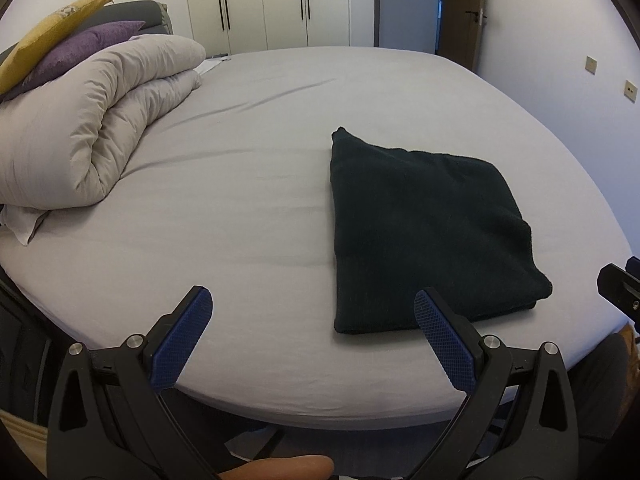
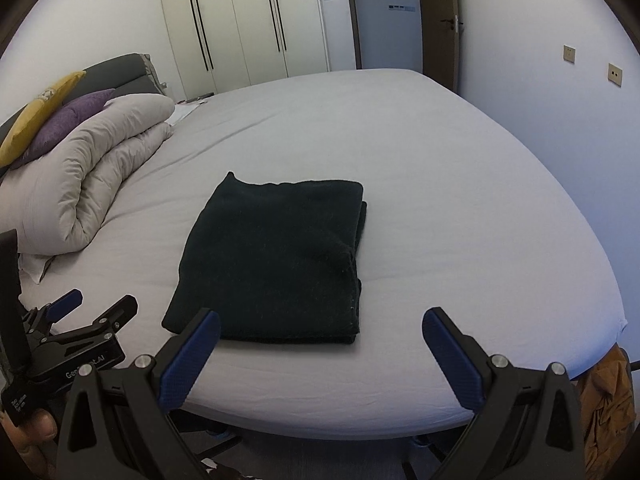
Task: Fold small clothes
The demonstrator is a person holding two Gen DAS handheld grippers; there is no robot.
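A dark green-black knitted garment (image 1: pixel 424 232) lies folded into a thick rectangle on the grey bed sheet (image 1: pixel 248 168), near the front edge. In the right wrist view the same garment (image 2: pixel 276 260) sits straight ahead, its layered fold edges on the right side. My left gripper (image 1: pixel 312 300) is open above the bed's front edge, its right blue finger (image 1: pixel 444 344) overlapping the garment's near corner in view. My right gripper (image 2: pixel 320 322) is open too, held back from the garment's near edge, nothing between its fingers. The left gripper (image 2: pixel 80 312) shows at the lower left of the right wrist view.
A rolled beige duvet (image 1: pixel 104 120) with a purple cushion (image 1: pixel 80 52) and a yellow cushion (image 1: pixel 48 36) fills the bed's left side. White wardrobes (image 2: pixel 248 20) and a door (image 2: pixel 440 16) stand behind. An orange cloth (image 2: pixel 608 396) hangs off the bed's right corner.
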